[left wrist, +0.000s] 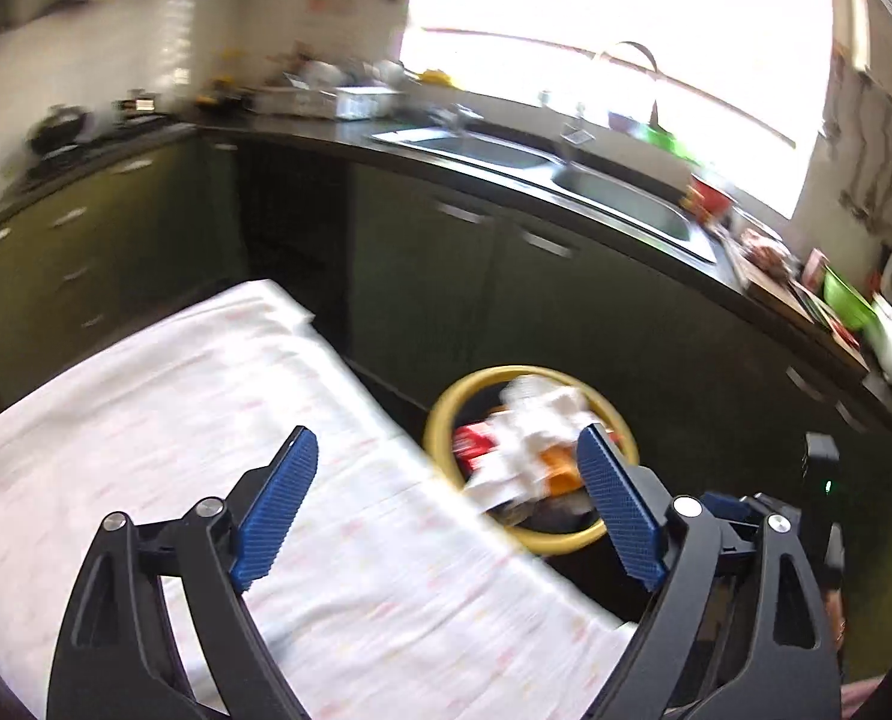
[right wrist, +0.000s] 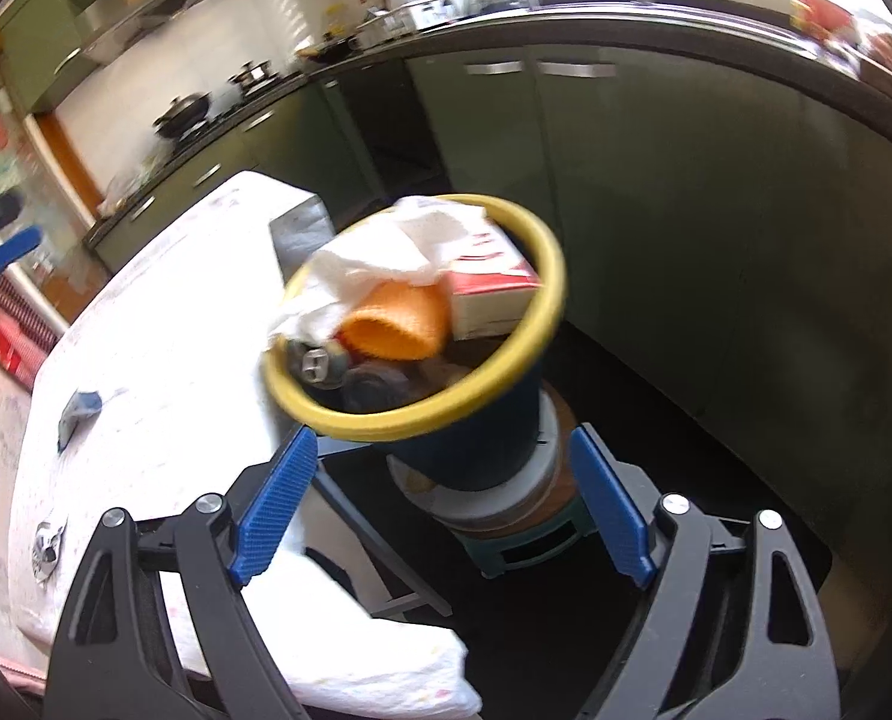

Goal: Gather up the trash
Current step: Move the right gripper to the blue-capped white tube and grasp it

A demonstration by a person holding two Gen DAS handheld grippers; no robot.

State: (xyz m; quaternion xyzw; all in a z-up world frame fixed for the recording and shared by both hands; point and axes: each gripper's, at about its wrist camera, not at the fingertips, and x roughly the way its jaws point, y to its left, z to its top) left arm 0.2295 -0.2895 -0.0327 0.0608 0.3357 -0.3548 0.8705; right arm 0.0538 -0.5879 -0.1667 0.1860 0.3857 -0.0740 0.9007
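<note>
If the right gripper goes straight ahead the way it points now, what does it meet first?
Probably the trash bin: the open right gripper points at its dark wall under the yellow rim. Depth is unclear.

The right gripper [right wrist: 443,504] hangs with its blue fingers [right wrist: 275,507] spread wide and nothing between them, just in front of a dark bin [right wrist: 476,438] with a yellow rim. The bin holds crumpled white paper [right wrist: 386,252], an orange cloth [right wrist: 401,324], a red and white box [right wrist: 494,288] and a can [right wrist: 317,363]. It stands on a small stool [right wrist: 518,534] beside a table [right wrist: 164,312] covered with a white cloth, where a blue scrap [right wrist: 80,408] and a shiny wrapper [right wrist: 47,546] lie.
</note>
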